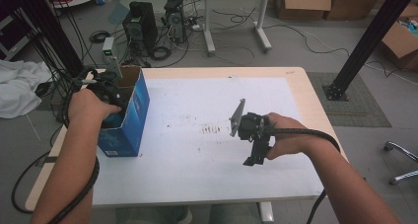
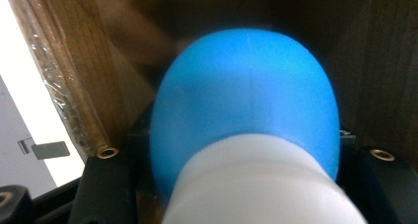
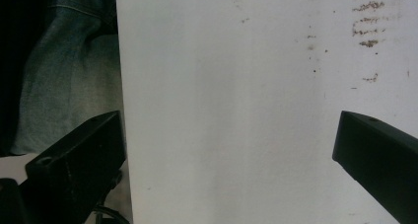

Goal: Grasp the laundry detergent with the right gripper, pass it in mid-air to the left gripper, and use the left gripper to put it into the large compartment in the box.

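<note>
the landmark here is the blue cardboard box (image 1: 129, 116), standing open-topped at the left edge of the white tabletop (image 1: 197, 169). nearest the person's side, well to the right of the box, the right gripper (image 1: 256, 157) hangs over the bare white surface in the person's right hand (image 1: 288, 137); its two matte black jaws stand wide apart with nothing between them, as the right gripper view makes plain. a grey three-cornered plate (image 1: 237, 116) stands on the side of it that faces the box. between this gripper and the box, the tabletop carries a patch of small brown stain marks (image 1: 212, 130), rough rows of specks on an otherwise smooth sheet.

at the box itself, the left gripper (image 1: 106, 93) reaches down into the open top, held by the left hand (image 1: 86, 105). its jaws are closed onto a smooth, rounded object (image 2: 246, 100), glossy blue at the domed end and matte white nearer the camera, sitting inside the box against the plain brown cardboard walls (image 2: 84, 61). a strip of clear tape glints along the box's rim. a pale marking shows low on the box's blue outer face, too small to read.

beyond the box, past the far table edge, black computer towers (image 1: 140, 26) stand on the grey floor.
</note>
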`<state>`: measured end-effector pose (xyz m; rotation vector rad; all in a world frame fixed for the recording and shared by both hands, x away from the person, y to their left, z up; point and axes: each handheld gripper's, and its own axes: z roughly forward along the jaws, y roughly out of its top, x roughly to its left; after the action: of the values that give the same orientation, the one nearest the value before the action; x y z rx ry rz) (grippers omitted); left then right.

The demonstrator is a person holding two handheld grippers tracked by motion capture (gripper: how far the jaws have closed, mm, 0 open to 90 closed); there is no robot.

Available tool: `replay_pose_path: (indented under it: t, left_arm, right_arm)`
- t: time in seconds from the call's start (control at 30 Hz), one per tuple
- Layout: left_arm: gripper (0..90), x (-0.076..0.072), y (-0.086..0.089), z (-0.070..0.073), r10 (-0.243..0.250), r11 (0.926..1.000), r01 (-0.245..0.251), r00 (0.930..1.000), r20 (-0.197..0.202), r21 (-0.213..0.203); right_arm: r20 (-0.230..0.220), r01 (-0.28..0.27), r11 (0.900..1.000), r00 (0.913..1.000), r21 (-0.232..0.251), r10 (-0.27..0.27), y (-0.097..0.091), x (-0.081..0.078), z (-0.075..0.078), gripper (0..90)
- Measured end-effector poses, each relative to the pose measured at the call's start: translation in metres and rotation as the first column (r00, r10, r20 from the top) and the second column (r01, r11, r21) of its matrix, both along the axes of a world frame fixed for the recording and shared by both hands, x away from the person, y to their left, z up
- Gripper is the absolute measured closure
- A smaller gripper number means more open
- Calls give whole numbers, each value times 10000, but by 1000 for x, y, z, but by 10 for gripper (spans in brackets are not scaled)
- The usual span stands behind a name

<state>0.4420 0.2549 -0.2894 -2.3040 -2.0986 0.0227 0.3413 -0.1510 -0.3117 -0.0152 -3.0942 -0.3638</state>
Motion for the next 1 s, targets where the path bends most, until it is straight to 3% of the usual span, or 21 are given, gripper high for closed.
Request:
replay_pose_path:
  t: [0.4,0.67,1.0]
  left_arm:
    - [381,-1,0,1,87,10000,-86,10000,-37,46]
    - [329,-3,0,0,35,9998,-34,10000,40,-172]
    - [306,-5,-4,15,17,10000,-16,9998,214,-68]
  right_arm:
    - [-30,-4,10000,10000,35,4,1,-1,-1,0]
    - [21,7,10000,10000,80,-7,0,-2,2,0]
    - [23,59,9999,10000,151,-59,-3,-3,1,0]
